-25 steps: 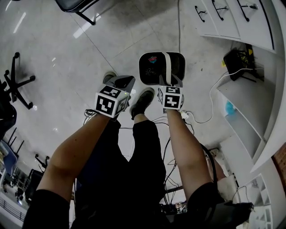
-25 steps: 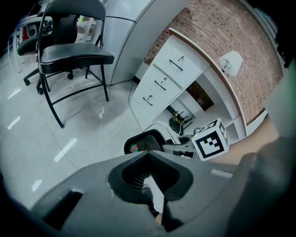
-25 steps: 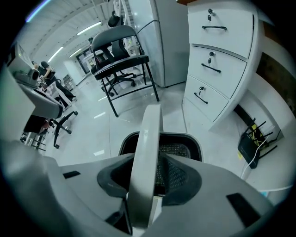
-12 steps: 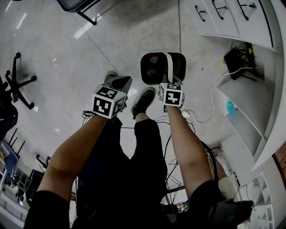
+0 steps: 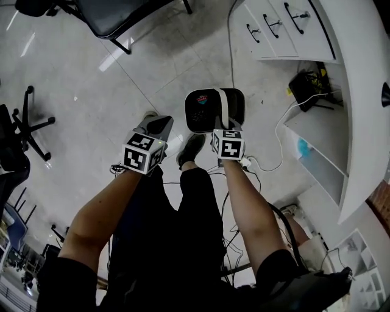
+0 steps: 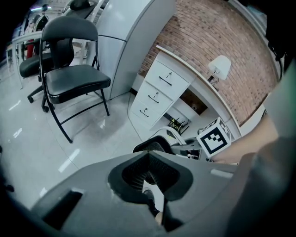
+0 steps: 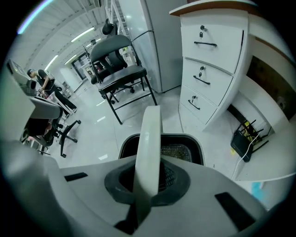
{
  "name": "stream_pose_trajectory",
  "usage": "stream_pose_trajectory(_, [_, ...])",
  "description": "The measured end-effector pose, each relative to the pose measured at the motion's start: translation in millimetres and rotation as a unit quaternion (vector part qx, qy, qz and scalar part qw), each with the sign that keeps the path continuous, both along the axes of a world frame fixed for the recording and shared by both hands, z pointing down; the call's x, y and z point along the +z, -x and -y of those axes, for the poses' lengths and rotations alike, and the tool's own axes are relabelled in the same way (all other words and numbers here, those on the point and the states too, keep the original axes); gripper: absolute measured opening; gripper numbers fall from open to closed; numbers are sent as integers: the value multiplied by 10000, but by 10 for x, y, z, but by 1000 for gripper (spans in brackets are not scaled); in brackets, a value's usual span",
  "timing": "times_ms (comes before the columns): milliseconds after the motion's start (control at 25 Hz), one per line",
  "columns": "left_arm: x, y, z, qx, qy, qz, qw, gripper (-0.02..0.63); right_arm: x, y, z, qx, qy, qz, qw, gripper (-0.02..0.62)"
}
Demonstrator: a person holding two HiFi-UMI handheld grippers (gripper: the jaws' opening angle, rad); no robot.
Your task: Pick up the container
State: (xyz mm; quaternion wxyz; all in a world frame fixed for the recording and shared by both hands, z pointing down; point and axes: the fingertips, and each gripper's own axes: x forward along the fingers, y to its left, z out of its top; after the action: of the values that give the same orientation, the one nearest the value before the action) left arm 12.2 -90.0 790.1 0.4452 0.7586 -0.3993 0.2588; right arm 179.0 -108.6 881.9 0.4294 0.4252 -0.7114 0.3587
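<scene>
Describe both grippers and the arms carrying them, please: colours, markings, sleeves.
The left gripper and right gripper are matching grey moulded shells, and their jaws carry dark ribbed pads. Each bears a white cube printed with black square markers: the left cube, the right cube. The forearms are bare, with short black sleeves at the upper arms.

Left of the container [image 5: 201, 113] the floor [image 5: 91, 85] lies open — a swivel-chair base [image 5: 30, 125] stands well off. Beyond the container a folding chair [image 5: 116, 15] blocks; to its right, a drawer cabinet [image 5: 280, 27] and a trailing white cable [image 5: 276, 133] crowd in.
</scene>
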Motion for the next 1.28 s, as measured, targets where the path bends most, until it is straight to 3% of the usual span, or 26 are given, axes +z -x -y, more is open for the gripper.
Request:
stream_pose_trajectory(560, [-1480,-22,113,-35,-649,-305,9974,9,-1681,2,26,393,-468,349,9975,11])
stream_pose_trajectory(1120, [-2709,111,153,337,-1244,-629,9897,9,-3349,183,-101,151,-1214,453,9915,11])
stream_pose_trajectory(1280, [-3037,154,157,216,-1417,-749,9868,9,-3743,234,-146,117,-1395,579,9885,11])
